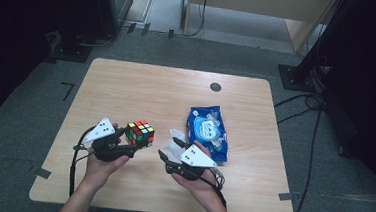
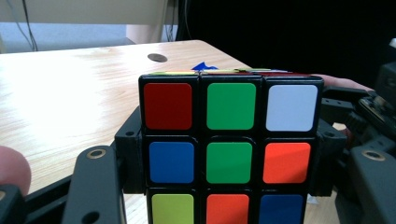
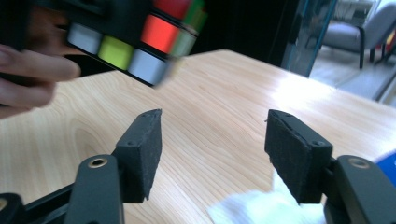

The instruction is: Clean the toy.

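Sitting bare across most of its top, the table [image 1: 142,88] carries a blue packet [image 1: 207,132] at its right, apparently on a scrap of white tissue [image 3: 252,210]. Over the near left the left gripper [image 1: 132,143] is clamped on the cube [image 1: 140,133], pads squeezing two opposite faces, while the right gripper [image 1: 168,152] hangs empty beside it, jaws parted. That cube looks light, rigid and glossy, so flat opposite faces are the hold; corners would likely slip.

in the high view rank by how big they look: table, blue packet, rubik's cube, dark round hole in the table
1. table
2. blue packet
3. rubik's cube, lifted nearer the camera, so slightly flattered
4. dark round hole
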A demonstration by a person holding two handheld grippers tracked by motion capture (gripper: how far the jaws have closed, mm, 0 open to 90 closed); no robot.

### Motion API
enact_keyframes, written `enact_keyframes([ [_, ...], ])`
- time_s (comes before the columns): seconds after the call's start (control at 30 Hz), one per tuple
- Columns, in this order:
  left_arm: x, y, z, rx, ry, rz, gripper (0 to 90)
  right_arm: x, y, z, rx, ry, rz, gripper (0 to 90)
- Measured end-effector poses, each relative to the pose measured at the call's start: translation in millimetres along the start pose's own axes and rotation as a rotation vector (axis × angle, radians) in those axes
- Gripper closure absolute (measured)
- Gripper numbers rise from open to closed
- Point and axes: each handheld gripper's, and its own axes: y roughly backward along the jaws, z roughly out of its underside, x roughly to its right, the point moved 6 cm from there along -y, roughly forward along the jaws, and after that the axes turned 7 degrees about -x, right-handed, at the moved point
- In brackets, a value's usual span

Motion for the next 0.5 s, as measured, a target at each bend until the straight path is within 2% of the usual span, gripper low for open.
enact_keyframes([
  [0.1, -4.0, 0.1, 1.1, -0.003, 0.008, -0.011, 34.2, 13.2, 0.7, 6.0, -0.055, -0.048, -0.013, 36.9],
  [0.13, -5.8, -0.4, 2.0, -0.004, 0.011, -0.018, 34.2, 21.0, -0.9, 14.1, -0.117, -0.048, 0.000, 36.8],
  [0.2, -6.5, -0.6, 2.4, -0.003, 0.010, -0.020, 34.2, 25.9, -2.9, 24.2, -0.193, -0.032, 0.008, 36.5],
  [0.23, -7.1, -0.5, 2.7, -0.002, 0.010, -0.022, 34.2, 25.9, -2.9, 24.2, -0.193, -0.032, 0.008, 36.5],
  [0.33, -7.7, -0.5, 3.2, -0.001, 0.007, -0.022, 34.2, 28.8, -5.7, 36.9, -0.272, -0.001, 0.015, 38.7],
  [0.37, -7.8, -0.6, 3.4, -0.001, 0.008, -0.023, 34.2, 29.0, -7.6, 41.6, -0.300, 0.011, 0.019, 42.2],
  [0.43, -7.7, -1.2, 3.9, -0.003, 0.007, -0.020, 34.2, 28.3, -8.5, 43.6, -0.315, 0.013, 0.014, 43.8],
  [0.47, -7.4, -1.9, 4.5, -0.005, 0.004, -0.020, 34.2, 27.7, -9.2, 47.2, -0.349, 0.032, 0.013, 50.0],
  [0.5, -7.4, -1.9, 4.5, -0.005, 0.004, -0.020, 34.2, 27.7, -9.2, 47.2, -0.349, 0.032, 0.013, 50.0],
])
